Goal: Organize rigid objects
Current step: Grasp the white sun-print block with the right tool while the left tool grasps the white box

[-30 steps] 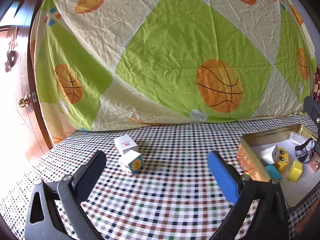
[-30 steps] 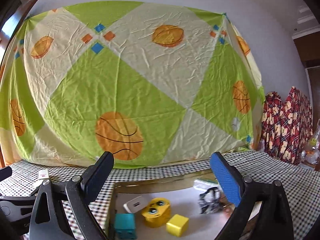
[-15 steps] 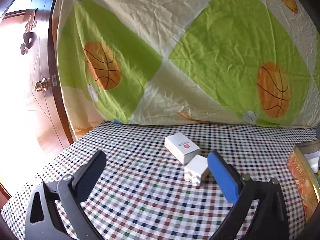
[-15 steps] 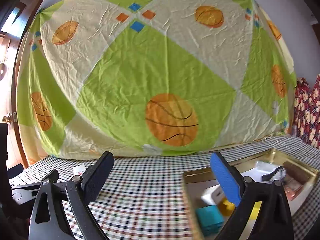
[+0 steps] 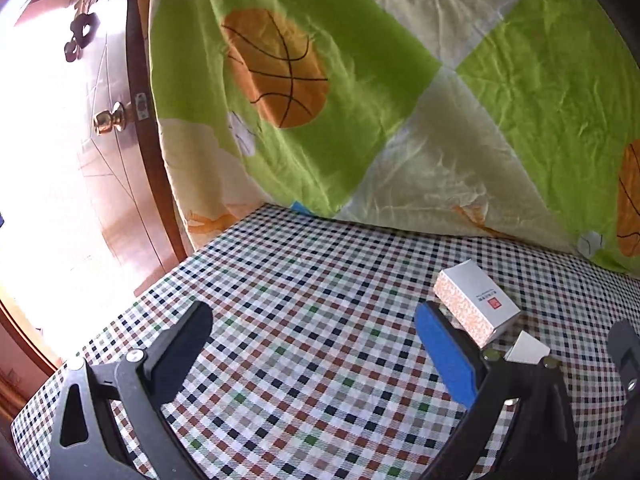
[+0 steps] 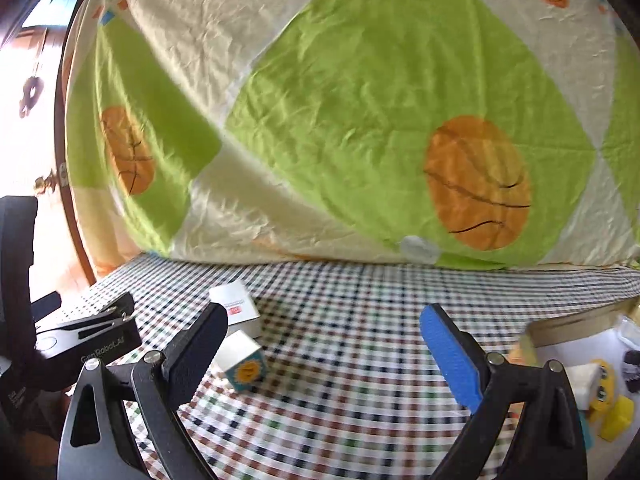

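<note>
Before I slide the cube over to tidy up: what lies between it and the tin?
Only bare checked cloth between cube and tin, per the right wrist view.

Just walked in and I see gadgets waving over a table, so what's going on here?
A person is tidying small objects into a tin with two handheld grippers. Both the left gripper and the right gripper are open and empty. A white box and a small cube sit loose on the checked cloth, close together. The tin holds some yellow toys and other pieces.
</note>
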Demonstrator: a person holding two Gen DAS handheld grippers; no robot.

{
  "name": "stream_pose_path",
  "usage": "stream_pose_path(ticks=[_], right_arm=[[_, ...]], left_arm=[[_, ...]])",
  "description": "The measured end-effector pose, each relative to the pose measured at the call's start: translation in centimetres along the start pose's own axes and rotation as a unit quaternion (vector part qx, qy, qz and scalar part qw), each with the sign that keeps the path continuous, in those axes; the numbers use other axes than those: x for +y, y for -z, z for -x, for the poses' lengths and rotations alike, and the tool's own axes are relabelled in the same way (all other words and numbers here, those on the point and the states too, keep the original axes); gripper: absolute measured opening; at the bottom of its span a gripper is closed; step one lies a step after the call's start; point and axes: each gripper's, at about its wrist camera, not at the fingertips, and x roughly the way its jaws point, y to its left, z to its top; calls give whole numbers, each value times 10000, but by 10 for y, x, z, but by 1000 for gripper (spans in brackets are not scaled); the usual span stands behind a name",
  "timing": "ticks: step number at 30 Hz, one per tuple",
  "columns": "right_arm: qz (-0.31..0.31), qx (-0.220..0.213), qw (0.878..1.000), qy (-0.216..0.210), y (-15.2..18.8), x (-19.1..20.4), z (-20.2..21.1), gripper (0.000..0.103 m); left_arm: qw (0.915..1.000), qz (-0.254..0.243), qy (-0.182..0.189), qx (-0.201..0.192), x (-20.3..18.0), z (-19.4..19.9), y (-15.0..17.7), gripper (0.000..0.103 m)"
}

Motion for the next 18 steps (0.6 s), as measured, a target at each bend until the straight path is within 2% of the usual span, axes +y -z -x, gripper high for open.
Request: stream_pose_path(ticks=[4,5,7,11,14,18], right_arm=[[575,871,9931,-533,1,27,-36,98],[621,1141,9901,-530,2,32,-43,98],[736,1488,9834,-730,5,38,-58,85],[785,2191,9687,-866,12,45,-87,67],[834,2155,9695,-818,13,45,-86,53],[594,1977,9761,-682,10,35,-79,53]], left_arm=[[9986,238,32,462,11,-21,-1,102],[9976,344,62,602,15,-27,0,102],[9959,500,79,753,20,-34,1,102],[9942,657,92,848,25,-38,4,102],[9939,634,160,887,24,-39,4,102],[9940,523,285,915,20,-42,3,102]])
